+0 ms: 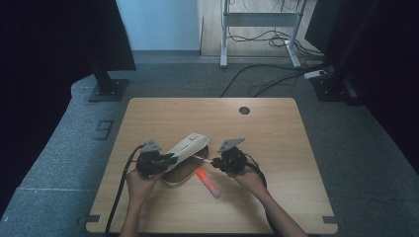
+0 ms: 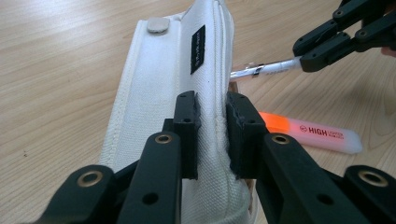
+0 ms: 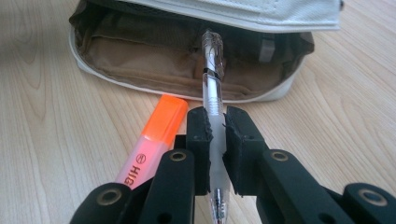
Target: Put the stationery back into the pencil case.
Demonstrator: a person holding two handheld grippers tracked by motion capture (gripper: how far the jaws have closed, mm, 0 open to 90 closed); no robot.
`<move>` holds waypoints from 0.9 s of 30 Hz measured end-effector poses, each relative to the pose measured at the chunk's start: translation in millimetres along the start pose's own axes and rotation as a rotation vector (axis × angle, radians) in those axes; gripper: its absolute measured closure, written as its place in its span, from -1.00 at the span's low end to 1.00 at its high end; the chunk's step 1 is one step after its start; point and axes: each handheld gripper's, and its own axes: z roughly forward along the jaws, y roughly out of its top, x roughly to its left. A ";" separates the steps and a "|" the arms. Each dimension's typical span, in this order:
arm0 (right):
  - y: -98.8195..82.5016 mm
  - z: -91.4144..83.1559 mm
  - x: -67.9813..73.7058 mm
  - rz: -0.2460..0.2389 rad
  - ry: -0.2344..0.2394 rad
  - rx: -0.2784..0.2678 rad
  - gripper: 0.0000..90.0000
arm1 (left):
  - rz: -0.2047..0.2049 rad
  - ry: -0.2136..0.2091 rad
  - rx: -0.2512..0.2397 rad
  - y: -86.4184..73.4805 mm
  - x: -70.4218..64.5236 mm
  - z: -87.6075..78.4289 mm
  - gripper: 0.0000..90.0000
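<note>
A white fabric pencil case (image 1: 185,150) lies open on the wooden table, its brown inside (image 3: 187,60) facing my right gripper. My left gripper (image 1: 168,159) is shut on the case's lifted white flap (image 2: 205,88), pinching it between the pads. My right gripper (image 1: 213,163) is shut on a clear plastic pen (image 3: 212,88), whose tip points into the case's opening. In the left gripper view that pen (image 2: 266,70) reaches toward the flap's far side. An orange highlighter (image 1: 207,181) lies on the table just in front of the case, below the pen.
The wooden table (image 1: 276,143) has a round black cable hole (image 1: 244,110) near its far edge. Beyond the table, stand bases and loose cables (image 1: 267,79) lie on the grey floor.
</note>
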 end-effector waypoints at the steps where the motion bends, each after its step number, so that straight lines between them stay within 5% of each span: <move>1: 0.9 1.8 0.7 -0.001 0.001 0.002 0.75 | 0.001 0.000 0.000 0.1 -0.1 0.0 0.68; 27: 24.0 46.6 12.8 -0.072 0.027 0.047 0.75 | 0.004 -0.008 -0.001 1.5 -3.0 2.1 0.67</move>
